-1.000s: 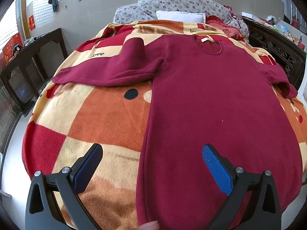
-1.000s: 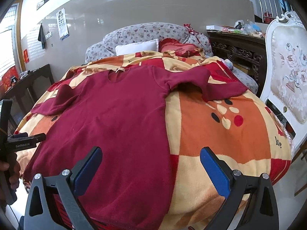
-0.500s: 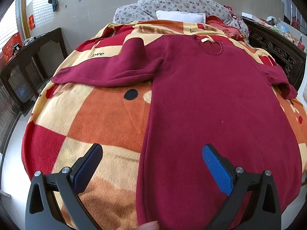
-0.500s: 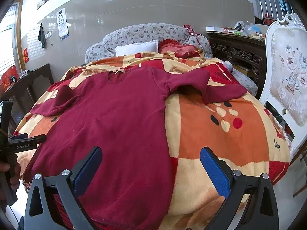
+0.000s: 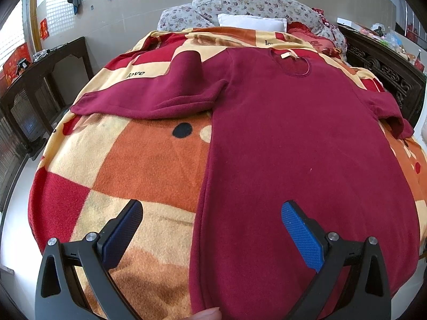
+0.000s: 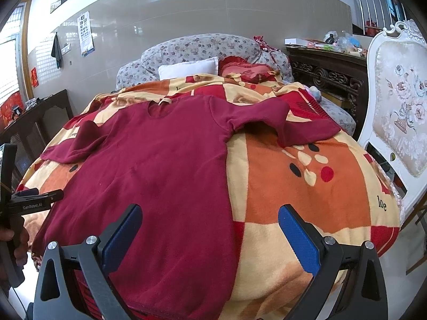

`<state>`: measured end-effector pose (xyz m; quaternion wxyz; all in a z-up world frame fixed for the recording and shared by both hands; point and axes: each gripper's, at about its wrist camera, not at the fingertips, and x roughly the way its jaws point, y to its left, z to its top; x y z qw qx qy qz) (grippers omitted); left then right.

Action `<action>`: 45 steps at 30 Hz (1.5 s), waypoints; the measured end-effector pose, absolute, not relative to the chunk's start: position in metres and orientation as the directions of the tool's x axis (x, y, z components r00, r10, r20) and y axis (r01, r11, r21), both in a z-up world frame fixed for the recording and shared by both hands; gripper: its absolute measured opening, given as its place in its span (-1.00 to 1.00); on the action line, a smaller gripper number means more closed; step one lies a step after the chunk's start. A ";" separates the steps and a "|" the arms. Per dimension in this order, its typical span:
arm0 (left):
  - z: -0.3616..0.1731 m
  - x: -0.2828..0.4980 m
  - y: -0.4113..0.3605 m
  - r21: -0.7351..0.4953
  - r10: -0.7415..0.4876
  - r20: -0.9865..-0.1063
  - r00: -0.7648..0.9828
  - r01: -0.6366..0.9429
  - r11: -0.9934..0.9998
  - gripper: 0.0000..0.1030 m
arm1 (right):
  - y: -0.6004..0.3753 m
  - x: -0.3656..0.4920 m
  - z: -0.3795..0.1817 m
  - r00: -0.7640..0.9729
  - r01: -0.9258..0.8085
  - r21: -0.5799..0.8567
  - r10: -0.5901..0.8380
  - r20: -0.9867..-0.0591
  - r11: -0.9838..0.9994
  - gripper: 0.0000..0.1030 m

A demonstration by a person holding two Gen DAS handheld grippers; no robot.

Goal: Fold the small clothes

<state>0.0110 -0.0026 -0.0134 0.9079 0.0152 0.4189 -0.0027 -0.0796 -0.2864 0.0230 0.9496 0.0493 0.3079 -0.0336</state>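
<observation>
Nothing has shifted over the last second: the maroon sweater (image 5: pixel 293 138) stays spread flat along the bed's (image 5: pixel 128 165) foot edge, unfolded. Left tongs (image 5: pixel 212 229) and right tongs (image 6: pixel 209 230) remain spread wide, gripping nothing; folding has not begun.

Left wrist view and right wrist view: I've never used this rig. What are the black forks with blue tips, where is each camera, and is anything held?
Each fork is a hand-held claw with two blue-padded fingers. A person carries one in each hand, and a fisheye camera on each looks forward along its fingers. The left claw hangs open over the shirt's left edge. The right claw hangs open over its right edge. Neither holds anything. The dark red shirt lies flat on a checked blanket on a bed, sleeves spread, collar at the far end. In the right view, the black tool at the left edge is the left claw's body, with a hand on its handle.
</observation>
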 end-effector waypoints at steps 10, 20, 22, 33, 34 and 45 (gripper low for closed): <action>-0.016 0.014 -0.002 0.020 0.004 -0.764 0.646 0.017 1.000 1.00 | -0.287 -0.081 0.025 0.807 0.097 0.076 -0.034 -0.589 0.992 1.00; -0.021 0.017 -0.002 0.016 0.005 -0.767 0.642 0.012 1.000 1.00 | -0.288 -0.081 0.024 0.808 0.098 0.080 -0.032 -0.588 0.992 1.00; -0.021 0.017 0.001 0.012 0.003 -0.767 0.641 0.010 1.000 1.00 | -0.289 -0.080 0.024 0.808 0.098 0.082 -0.032 -0.588 0.992 1.00; -0.021 0.018 0.004 0.014 0.005 -0.768 0.641 0.009 1.000 1.00 | -0.289 -0.080 0.023 0.808 0.100 0.086 -0.030 -0.588 0.991 1.00; -0.021 0.018 0.005 0.013 0.004 -0.769 0.640 0.009 1.000 1.00 | -0.289 -0.079 0.023 0.808 0.098 0.084 -0.030 -0.589 0.992 1.00; -0.022 0.017 0.007 0.013 0.003 -0.772 0.635 0.011 1.000 1.00 | -0.290 -0.079 0.018 0.805 0.100 0.094 -0.025 -0.593 0.991 1.00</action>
